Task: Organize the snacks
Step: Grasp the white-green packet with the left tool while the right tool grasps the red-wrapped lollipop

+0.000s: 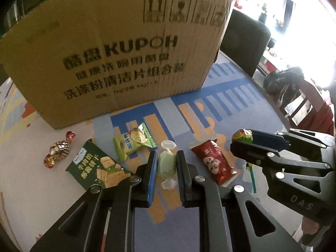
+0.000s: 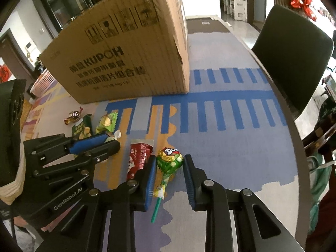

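Your left hand-held gripper (image 1: 167, 163) pinches the soft, light candy (image 1: 167, 164) near the box (image 1: 105, 52). Your right hand-held gripper (image 2: 169, 163) pinches the hard lollipop (image 2: 170, 160) head; squeeze gently.

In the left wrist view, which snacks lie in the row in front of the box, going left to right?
Gold-and-red foil candy → dark green cracker packet → light green snack pouch → pale green wrapped candy, between the left tongs → red sachet → green lollipop, in the right tongs.

Pale green wrapped candy (image 1: 167, 163), green-foil lollipop (image 2: 169, 160) flat on table, near box (image 1: 109, 58).
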Action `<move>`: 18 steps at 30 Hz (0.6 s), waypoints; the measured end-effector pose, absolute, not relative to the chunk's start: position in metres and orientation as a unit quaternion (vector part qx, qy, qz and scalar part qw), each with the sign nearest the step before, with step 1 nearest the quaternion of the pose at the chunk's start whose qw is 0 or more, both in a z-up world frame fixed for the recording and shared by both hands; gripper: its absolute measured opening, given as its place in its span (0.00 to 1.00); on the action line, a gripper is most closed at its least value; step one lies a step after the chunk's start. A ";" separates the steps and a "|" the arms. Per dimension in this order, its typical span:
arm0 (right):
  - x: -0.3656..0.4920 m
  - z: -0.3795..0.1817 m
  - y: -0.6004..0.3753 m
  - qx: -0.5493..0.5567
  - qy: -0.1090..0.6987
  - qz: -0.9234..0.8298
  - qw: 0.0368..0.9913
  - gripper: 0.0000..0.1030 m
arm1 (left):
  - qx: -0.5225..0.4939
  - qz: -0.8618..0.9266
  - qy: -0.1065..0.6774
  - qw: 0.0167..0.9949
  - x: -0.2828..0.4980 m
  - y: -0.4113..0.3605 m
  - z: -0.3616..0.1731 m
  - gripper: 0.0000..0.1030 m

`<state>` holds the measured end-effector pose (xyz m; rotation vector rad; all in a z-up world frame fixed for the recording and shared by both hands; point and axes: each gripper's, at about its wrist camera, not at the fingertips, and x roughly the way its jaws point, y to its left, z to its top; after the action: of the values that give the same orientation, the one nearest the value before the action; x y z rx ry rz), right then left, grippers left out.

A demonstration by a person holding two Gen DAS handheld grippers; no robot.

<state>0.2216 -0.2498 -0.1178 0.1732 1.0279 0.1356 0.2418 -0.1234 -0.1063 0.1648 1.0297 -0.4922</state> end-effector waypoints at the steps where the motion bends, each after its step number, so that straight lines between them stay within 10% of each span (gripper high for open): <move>1: 0.221 -0.116 -0.250 0.082 0.489 0.065 0.866 0.26 | 0.078 -0.231 0.484 0.840 0.240 -0.123 -0.103 0.18; 18: 0.203 -0.043 -0.234 0.066 0.415 0.093 0.902 0.26 | 0.037 -0.212 0.405 0.889 0.212 -0.094 -0.020 0.18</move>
<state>0.2026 -0.2342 -0.0425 0.1358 0.8588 0.1933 0.2119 -0.0939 -0.0203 0.0761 0.8425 -0.4398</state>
